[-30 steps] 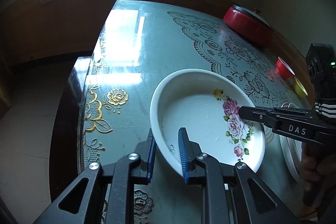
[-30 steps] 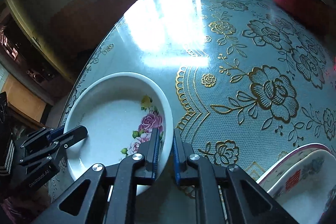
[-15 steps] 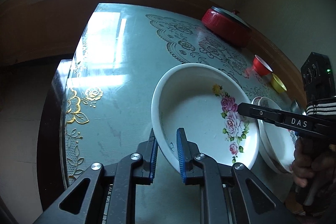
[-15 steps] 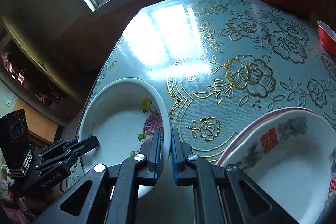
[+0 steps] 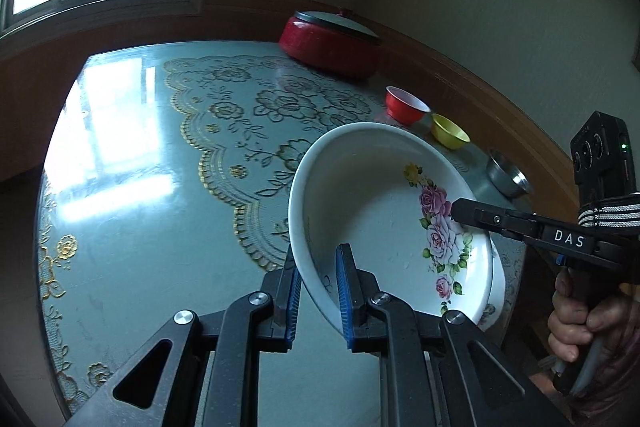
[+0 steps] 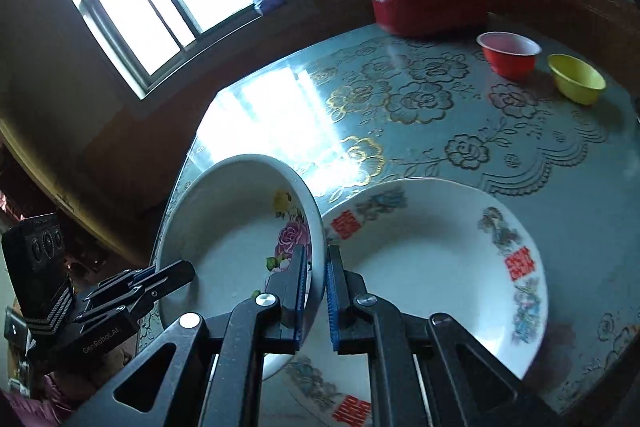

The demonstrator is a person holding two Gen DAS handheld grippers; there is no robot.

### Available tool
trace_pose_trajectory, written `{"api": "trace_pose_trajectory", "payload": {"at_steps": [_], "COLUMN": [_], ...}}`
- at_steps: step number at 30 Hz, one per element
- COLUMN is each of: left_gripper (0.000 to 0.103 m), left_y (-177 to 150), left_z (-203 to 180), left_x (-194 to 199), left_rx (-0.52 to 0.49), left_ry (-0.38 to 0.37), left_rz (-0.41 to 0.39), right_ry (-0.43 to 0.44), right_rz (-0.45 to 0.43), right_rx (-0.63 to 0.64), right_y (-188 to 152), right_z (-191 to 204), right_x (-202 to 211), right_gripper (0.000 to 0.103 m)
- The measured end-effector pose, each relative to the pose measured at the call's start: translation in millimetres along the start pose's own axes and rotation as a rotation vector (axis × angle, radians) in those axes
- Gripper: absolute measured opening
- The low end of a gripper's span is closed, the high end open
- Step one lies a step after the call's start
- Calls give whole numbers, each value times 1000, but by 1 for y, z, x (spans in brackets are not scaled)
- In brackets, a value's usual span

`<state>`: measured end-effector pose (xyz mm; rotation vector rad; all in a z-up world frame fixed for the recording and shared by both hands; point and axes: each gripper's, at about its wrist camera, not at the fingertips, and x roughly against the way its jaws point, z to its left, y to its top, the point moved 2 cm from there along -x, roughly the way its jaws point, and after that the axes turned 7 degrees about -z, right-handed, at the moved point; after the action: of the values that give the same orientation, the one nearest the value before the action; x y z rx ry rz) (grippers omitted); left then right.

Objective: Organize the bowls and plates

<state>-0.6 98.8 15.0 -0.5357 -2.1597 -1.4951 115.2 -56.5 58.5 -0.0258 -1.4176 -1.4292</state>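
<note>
My right tool [image 6: 318, 291], marked "DAS", and left tool [image 5: 318, 291], marked "GenRobot.AI", both clench the white rose-painted bowl [image 5: 384, 211] by opposite rims.

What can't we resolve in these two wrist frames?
- Rose plate: near rim hidden behind left gripper fingers, left wrist view.
- Red-character plate: near edge covered by right gripper linkage and the rose plate, right wrist view; only a sliver shows from the left.
- Steel bowl: inside not visible.
- Red pot: lid on, contents hidden.
</note>
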Motion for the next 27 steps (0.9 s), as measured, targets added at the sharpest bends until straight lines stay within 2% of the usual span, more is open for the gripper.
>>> {"api": "trace_pose_trajectory", "payload": {"at_steps": [4,8,17,27], "left_gripper": [17,17,17,17], "left_y": [1,-1,-8,-12], "left_z": [-29,-46,-67,-74], "left_x": [-18,-34,-55,-75], "left_rx": [-45,-80,-147,-187], "left_ry": [-49,-69,-66,-49], "left_rz": [37,71,97,140], "right_ry": [-70,-124,-200,-261], "right_rz": [-39,-36,-9,16], "right_rx": [-48,-80,-112,-94], "right_y": [-1,-11,-26,-30], "right_z": [-26,-45,-71,-80], "right_x": [23,32,34,29], "right_gripper": [8,8,8,8]}}
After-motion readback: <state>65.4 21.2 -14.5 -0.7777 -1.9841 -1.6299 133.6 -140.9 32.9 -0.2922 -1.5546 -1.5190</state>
